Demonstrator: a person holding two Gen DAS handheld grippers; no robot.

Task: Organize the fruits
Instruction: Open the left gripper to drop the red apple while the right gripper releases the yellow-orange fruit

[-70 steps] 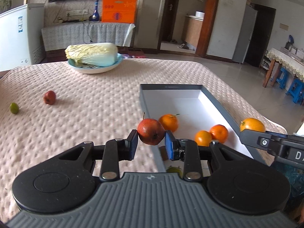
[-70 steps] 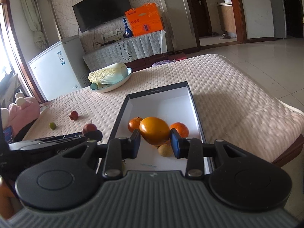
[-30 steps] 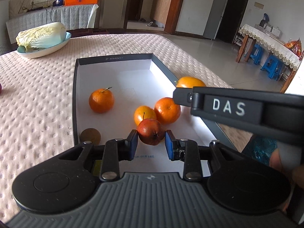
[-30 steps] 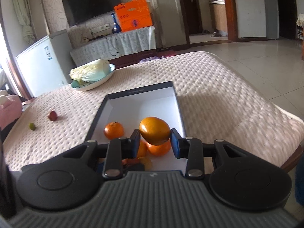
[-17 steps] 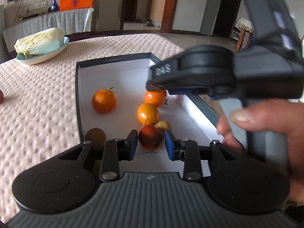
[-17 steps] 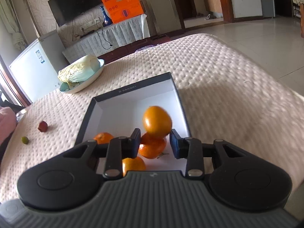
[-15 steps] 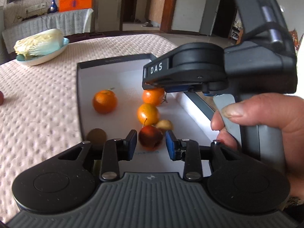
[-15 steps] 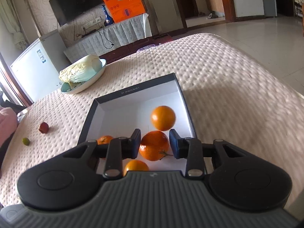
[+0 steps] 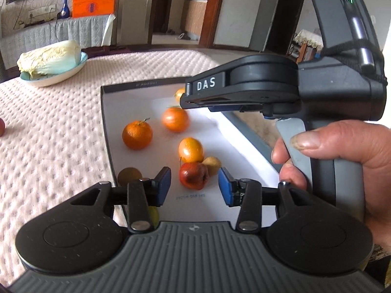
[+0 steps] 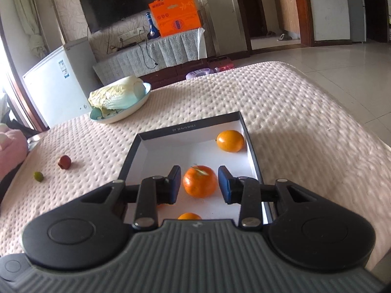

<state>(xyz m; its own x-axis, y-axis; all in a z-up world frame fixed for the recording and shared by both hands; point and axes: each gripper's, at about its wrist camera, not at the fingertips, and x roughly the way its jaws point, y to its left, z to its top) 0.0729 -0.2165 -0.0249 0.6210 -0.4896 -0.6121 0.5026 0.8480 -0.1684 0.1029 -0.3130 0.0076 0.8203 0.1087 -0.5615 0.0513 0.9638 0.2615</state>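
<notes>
Wall-mounted TV (image 10: 119, 2), white fridge (image 10: 58, 80), tiled floor (image 10: 342, 58).

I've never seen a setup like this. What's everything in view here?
Box: one, dark grey outside, white inside, on the table.
Oranges: four, orange, inside the box.
Red fruit: one, dark red, in the box's near end.
Yellowish fruit: one, beside the red fruit.
Brown fruit: one, near left corner of the box.
Loose red fruit: one, on the table left of the box.
Loose green fruit: one, near it.
Cabbage: one, pale green, in the bowl.
Bowl: one, light blue, far left.
Table: one, pink bumpy cover.
Left gripper: black, blue pads, open.
Right gripper: same, open.
Right hand: holds the right gripper's handle.
</notes>
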